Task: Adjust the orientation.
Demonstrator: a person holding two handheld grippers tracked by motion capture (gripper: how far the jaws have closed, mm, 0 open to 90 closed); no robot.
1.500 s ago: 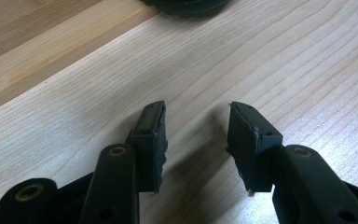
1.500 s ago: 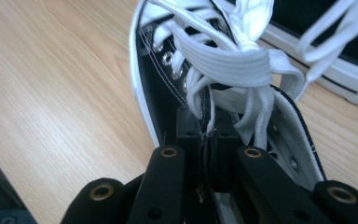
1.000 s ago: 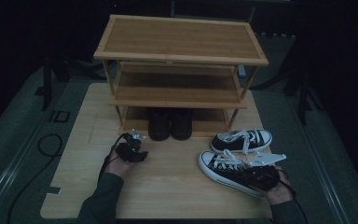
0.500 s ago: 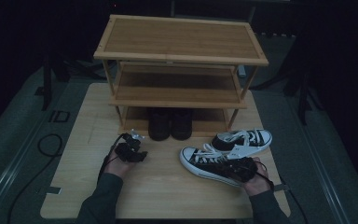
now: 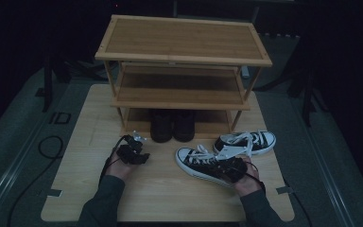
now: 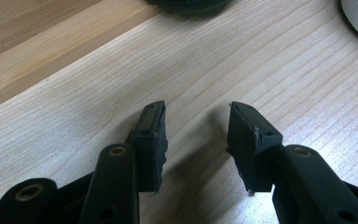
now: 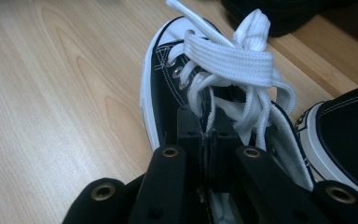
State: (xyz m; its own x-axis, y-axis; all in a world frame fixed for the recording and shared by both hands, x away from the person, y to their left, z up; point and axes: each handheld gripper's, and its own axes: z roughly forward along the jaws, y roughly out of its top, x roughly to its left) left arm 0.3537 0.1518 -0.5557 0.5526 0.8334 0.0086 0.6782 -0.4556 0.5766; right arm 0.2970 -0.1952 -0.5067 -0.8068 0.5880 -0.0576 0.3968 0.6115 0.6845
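Observation:
A black sneaker (image 5: 199, 162) with white sole and laces lies in front of the rack, toe pointing left. My right gripper (image 5: 231, 169) is shut on it at the heel end; in the right gripper view the jaws pinch the cloth by the shoe's (image 7: 165, 88) opening, under the white laces (image 7: 233, 56). Its twin sneaker (image 5: 248, 142) lies just behind on the right, seen close by in the right gripper view as well (image 7: 349, 121). My left gripper (image 5: 133, 152) rests on the table at the left, jaws open over bare wood (image 6: 196, 122).
A three-level wooden shoe rack (image 5: 182, 52) stands at the back of the light wooden table (image 5: 170, 198). A pair of dark shoes (image 5: 172, 125) sits on its lowest level. Cables lie on the floor to the left.
My right gripper has pulled the near sneaker leftward, toward the middle of the table and away from the right edge. The left gripper has stayed put.

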